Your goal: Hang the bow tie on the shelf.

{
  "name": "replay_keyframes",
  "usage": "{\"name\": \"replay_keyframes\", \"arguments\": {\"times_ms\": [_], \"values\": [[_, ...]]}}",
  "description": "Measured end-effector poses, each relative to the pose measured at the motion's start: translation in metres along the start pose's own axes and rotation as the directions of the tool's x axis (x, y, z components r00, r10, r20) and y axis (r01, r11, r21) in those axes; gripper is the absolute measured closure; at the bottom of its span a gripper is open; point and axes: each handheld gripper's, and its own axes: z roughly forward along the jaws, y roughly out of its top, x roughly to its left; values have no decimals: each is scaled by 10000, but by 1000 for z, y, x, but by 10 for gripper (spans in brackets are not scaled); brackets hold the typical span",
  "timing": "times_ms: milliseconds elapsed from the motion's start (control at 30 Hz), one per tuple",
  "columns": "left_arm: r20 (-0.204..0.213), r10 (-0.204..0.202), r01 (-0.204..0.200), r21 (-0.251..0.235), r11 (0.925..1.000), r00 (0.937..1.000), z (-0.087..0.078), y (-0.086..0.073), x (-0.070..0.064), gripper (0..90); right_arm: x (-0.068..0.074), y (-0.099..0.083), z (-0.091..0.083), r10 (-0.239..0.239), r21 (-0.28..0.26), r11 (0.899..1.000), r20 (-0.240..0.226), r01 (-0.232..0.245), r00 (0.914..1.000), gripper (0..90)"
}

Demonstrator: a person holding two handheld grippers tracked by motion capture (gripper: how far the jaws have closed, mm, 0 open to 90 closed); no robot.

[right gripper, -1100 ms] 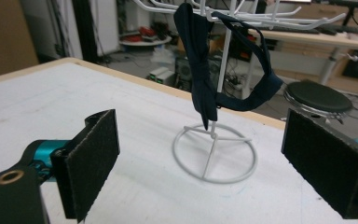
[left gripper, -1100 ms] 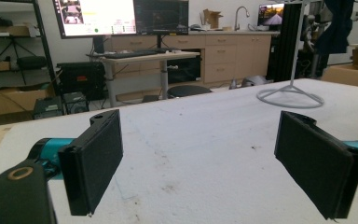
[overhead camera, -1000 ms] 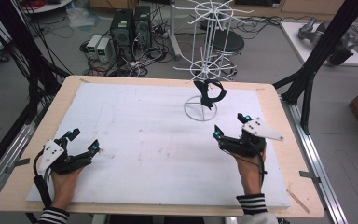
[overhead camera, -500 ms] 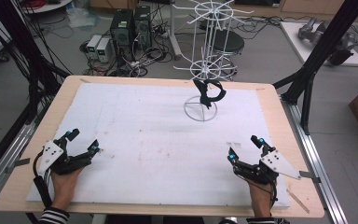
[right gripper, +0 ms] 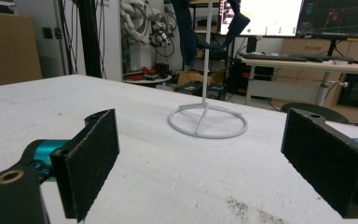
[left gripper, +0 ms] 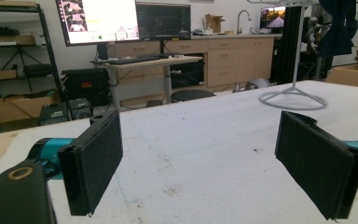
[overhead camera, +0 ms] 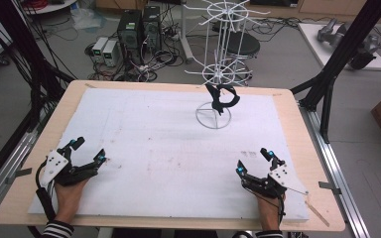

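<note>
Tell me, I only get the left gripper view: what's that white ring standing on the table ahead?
Observer: The foot of a tall white wire rack; the high view shows rings of hooks up its pole.
Operator: Anything on it?
Observer: One dark cloth item hangs from it.
Operator: Where's the other gripper?
Observer: The right gripper rests near the front right of the table, jaws open, holding nothing.

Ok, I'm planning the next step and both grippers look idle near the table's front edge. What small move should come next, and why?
Probably ease the right gripper forward toward the white wire stand, since its open jaws already face it. The dark item hanging on that stand is the one loose thing on the white mat, and the left gripper, also open, sits farther away.
</note>
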Motion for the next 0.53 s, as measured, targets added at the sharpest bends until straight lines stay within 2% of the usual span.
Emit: {"name": "replay_keyframes", "arguments": {"times_ms": [100,300,433,533], "values": [[-15,-57,57,18,10000,10000,0,0,1,154,0,-4,0,66,43,10000,80,-66,9999,104],[-29,-94,94,-10,10000,10000,0,0,1,154,-3,-7,-4,468,-285,9985,72,-466,9989,104],[-37,-37,37,-121,9999,10000,-1,0,0,154,-1,-6,-2,188,-166,9997,84,-187,9998,103],[-76,-174,173,-76,9998,9998,-1,0,1,154,-3,-6,-2,259,-186,9995,132,-256,9996,104]]}}
